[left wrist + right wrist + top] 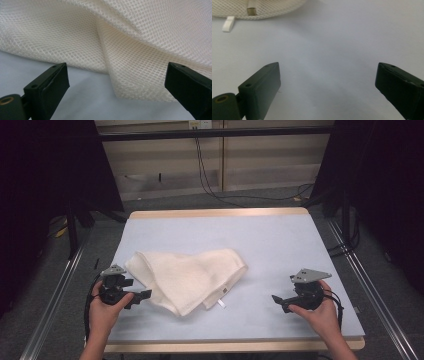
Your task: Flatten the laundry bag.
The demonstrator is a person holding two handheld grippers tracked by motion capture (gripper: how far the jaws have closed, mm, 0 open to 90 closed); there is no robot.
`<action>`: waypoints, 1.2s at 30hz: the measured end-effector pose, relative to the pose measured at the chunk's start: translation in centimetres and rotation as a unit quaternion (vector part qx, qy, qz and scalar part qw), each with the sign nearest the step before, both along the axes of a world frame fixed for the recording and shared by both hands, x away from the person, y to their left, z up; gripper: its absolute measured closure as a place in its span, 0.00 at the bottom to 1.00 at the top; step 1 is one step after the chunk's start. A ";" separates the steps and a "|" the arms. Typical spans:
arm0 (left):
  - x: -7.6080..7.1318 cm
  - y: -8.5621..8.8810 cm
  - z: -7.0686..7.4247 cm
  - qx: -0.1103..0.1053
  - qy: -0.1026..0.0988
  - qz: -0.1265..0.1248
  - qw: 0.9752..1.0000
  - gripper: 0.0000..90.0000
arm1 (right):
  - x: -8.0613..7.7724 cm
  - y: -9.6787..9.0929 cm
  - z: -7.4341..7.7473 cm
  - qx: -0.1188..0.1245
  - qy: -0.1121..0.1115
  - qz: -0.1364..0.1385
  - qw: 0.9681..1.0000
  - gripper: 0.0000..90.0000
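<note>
Approaching a cream mesh cloth [187,277] lying crumpled left of centre on the counter [280,250]. Left claw [116,82] wide, empty, just short of the near fold. Right claw [328,82] wide, empty, well apart. Next, likely: advance left, pinch the fold.

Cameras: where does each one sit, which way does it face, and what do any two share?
High view: above the near table edge, facing forward and down; both hands, left gripper and right gripper show.
Left gripper view: on that gripper, close on the cloth; open jaws show.
Right gripper view: low over bare table, cloth's tab far off; open jaws.
Shared: the cloth, in all three.
</note>
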State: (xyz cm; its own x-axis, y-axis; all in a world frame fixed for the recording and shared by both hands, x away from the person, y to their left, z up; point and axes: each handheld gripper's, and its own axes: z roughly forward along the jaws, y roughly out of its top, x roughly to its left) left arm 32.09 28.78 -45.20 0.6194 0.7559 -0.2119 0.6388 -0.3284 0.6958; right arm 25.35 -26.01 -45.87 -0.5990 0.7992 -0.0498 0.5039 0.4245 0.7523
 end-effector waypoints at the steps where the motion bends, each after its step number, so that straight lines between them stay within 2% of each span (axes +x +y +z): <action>1: 0.0 -0.1 0.0 -0.002 -0.001 0.000 1.000 0.06 | 0.0 0.3 0.1 0.002 0.004 0.006 1.000 0.06; 7: 0.0 -0.4 -0.1 0.001 -0.003 -0.001 1.000 0.06 | 0.1 1.5 0.2 -0.001 0.007 0.029 1.000 0.08; 11: 0.0 -0.4 -0.1 0.013 -0.001 -0.006 1.000 0.06 | 0.0 2.3 0.6 -0.004 0.004 0.042 0.999 0.10; 14: 0.0 -0.5 -0.1 0.010 -0.001 -0.005 1.000 0.06 | -0.1 3.0 0.7 -0.005 0.004 0.052 0.999 0.13; 17: 0.0 -0.6 -0.2 0.018 -0.004 -0.002 1.000 0.06 | -0.1 3.8 0.8 -0.001 0.012 0.082 0.997 0.17; 21: 0.0 -0.6 -0.2 0.016 0.001 -0.007 1.000 0.07 | -0.2 5.1 0.8 -0.014 0.006 0.113 0.994 0.22; 22: 0.0 -0.6 -0.2 0.016 0.001 -0.007 1.000 0.07 | -0.2 5.1 0.8 -0.014 0.006 0.113 0.994 0.22; 23: 0.0 -0.7 -0.3 0.016 0.000 -0.005 1.000 0.07 | -0.2 5.8 0.8 -0.015 0.007 0.130 0.991 0.27; 26: 0.0 -0.9 -0.3 0.016 0.002 -0.008 1.000 0.07 | 0.0 6.8 0.7 -0.017 0.008 0.145 0.989 0.27; 33: 0.0 -0.8 -0.3 0.016 0.007 -0.015 1.000 0.10 | 0.2 7.7 0.5 -0.016 0.010 0.159 0.987 0.29; 36: -0.1 -0.9 -0.3 0.019 0.007 -0.020 1.000 0.11 | 0.2 8.0 0.4 -0.017 0.009 0.158 0.987 0.30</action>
State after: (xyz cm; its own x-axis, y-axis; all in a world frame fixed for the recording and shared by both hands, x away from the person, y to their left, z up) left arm 31.98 27.89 -45.52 0.6465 0.7381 -0.1929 0.6344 -0.3797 0.6733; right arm 25.52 -18.05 -45.51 -0.8195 0.5699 -0.0611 0.3547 0.5880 0.7269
